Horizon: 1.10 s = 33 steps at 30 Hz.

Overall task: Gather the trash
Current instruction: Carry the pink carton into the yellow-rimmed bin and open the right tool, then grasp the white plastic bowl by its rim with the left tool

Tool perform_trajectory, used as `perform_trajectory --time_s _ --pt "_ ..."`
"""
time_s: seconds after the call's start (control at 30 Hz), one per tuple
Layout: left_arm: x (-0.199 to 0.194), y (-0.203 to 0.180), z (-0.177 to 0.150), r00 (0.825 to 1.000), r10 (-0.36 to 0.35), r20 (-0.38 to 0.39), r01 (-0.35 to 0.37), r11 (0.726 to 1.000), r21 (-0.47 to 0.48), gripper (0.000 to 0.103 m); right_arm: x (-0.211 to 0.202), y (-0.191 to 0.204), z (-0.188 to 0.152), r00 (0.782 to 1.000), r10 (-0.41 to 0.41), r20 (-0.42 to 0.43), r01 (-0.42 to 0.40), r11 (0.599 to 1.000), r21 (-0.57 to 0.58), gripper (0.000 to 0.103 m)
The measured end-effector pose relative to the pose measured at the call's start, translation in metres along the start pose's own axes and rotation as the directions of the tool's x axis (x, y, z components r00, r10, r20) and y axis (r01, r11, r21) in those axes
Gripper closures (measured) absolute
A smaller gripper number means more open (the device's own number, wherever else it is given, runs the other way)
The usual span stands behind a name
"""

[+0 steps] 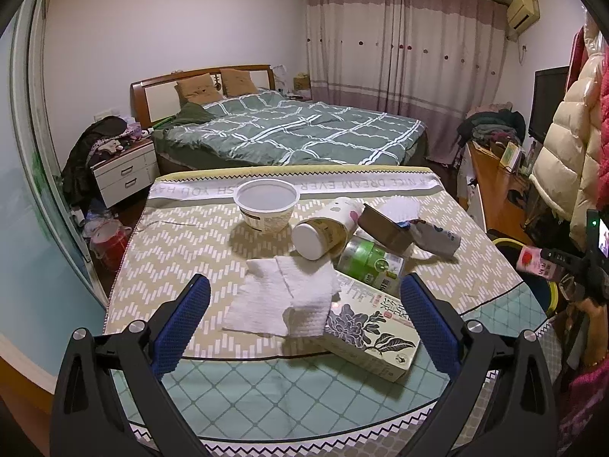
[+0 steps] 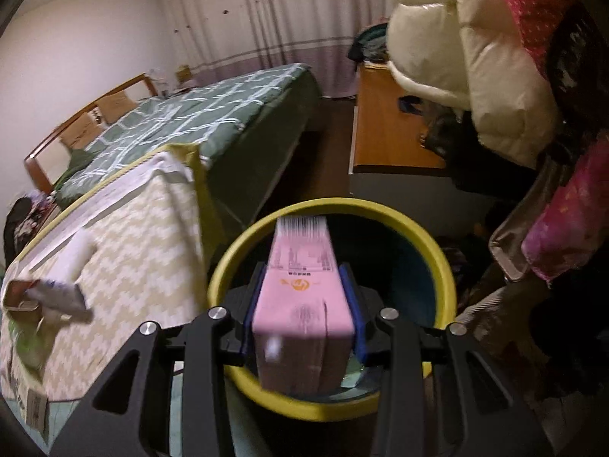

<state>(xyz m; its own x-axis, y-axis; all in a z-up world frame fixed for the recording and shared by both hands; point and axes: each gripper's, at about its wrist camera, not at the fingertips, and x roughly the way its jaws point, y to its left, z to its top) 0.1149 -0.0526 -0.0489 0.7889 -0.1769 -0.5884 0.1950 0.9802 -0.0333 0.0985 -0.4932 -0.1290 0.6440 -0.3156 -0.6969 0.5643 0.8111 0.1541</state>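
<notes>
My right gripper (image 2: 302,266) is shut on a pink carton (image 2: 304,304) and holds it over the mouth of a yellow-rimmed bin (image 2: 445,262). In the left wrist view the same pink carton (image 1: 531,261) shows at the right edge, beside the table. My left gripper (image 1: 304,282) stands open above the near part of the table, with nothing held. Ahead of it lie white tissues (image 1: 281,297), a flowered tea box (image 1: 375,327), a green can (image 1: 371,262), a tipped paper cup (image 1: 323,232), a white bowl (image 1: 266,202), a brown cardboard piece (image 1: 384,228) and a crumpled wrapper (image 1: 434,236).
The table carries a beige zigzag cloth (image 1: 171,259). A bed (image 1: 297,129) stands behind it, a nightstand (image 1: 125,171) at the left, a wooden desk (image 2: 388,129) and hanging coats (image 2: 475,61) at the right. The bin stands on the floor off the table's right corner.
</notes>
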Motion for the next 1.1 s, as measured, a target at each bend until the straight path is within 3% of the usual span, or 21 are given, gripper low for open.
perform_trajectory --time_s 0.03,0.2,0.53,0.8,1.1 --pt "0.000 0.000 -0.001 1.000 -0.002 -0.001 0.002 1.000 0.001 0.005 0.001 -0.001 0.000 1.000 -0.007 -0.002 0.007 1.000 0.010 0.058" --pt "0.003 -0.004 -0.003 1.000 -0.013 -0.009 0.014 1.000 0.012 0.005 -0.003 0.001 -0.002 1.000 -0.011 0.020 0.011 1.000 0.008 0.051" --pt "0.024 0.003 -0.012 0.998 0.021 -0.057 -0.020 1.000 0.012 0.005 -0.019 0.035 -0.012 0.997 0.064 0.048 -0.061 0.996 -0.058 0.048" --pt "0.050 0.004 -0.020 0.993 0.005 -0.119 -0.003 1.000 0.016 0.005 -0.022 0.052 -0.014 0.995 0.082 0.049 -0.078 0.993 -0.090 0.047" --pt "0.089 0.022 0.018 0.990 0.045 -0.131 -0.042 0.999 0.029 0.005 -0.019 0.055 -0.018 0.994 0.099 0.043 -0.095 0.991 -0.094 0.047"
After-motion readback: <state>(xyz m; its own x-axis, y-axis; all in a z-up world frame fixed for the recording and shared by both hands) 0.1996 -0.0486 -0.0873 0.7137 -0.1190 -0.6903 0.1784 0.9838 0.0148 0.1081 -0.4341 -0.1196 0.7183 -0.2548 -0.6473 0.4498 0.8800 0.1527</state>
